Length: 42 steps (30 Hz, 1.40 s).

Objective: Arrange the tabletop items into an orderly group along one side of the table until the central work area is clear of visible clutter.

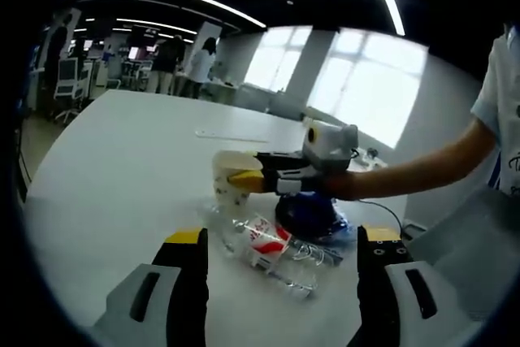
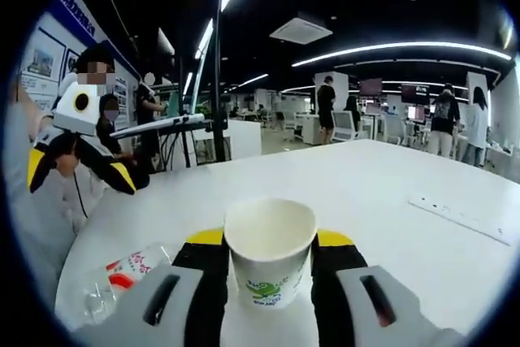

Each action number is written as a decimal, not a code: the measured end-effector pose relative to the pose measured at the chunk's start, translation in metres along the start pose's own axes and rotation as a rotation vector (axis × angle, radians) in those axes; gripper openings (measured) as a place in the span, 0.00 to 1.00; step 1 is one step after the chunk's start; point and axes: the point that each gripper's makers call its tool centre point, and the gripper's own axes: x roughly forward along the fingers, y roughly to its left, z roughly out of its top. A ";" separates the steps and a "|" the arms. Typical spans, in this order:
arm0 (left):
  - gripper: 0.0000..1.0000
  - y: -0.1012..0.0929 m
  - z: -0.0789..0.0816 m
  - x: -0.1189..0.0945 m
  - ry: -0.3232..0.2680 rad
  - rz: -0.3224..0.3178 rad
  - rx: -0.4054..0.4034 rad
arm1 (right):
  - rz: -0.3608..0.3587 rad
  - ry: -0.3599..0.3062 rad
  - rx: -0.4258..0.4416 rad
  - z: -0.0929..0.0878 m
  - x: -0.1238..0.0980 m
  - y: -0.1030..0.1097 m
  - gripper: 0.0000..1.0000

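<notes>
- Right tool (image 2: 268, 262) is closed around the paper cup (image 2: 269, 259), upright over the white desk (image 2: 382, 193); it's mid-carry
- Left tool (image 1: 280, 241) is wide open, empty, near the plastic bottle (image 1: 264, 248)
- Next: set the cup at the desk's side, then grip the bottle

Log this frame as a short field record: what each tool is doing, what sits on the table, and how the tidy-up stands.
right tool: shut on paper cup, upright, above the white table
left tool: open, holding nothing, pointed at the plastic bottle
plastic bottle: clear, red label, lying on its side on the table
blue item: beyond the bottle, partly hidden by the right tool; cannot tell what it is
white strip: flat, farther out on the table
task state: bottle and blue item not yet moved aside
</notes>
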 end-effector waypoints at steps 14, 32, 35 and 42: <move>0.73 0.001 0.000 -0.001 0.000 0.004 -0.002 | -0.006 0.027 0.004 -0.006 -0.003 -0.001 0.40; 0.73 0.003 0.011 -0.007 -0.027 0.010 -0.007 | -0.038 0.086 -0.013 -0.006 -0.021 -0.002 0.48; 0.73 0.003 0.013 -0.009 -0.030 0.010 -0.002 | -0.054 0.083 -0.005 -0.002 -0.029 0.000 0.48; 0.72 0.005 0.010 -0.012 0.000 0.016 0.001 | -0.084 0.102 0.031 -0.004 -0.049 0.009 0.48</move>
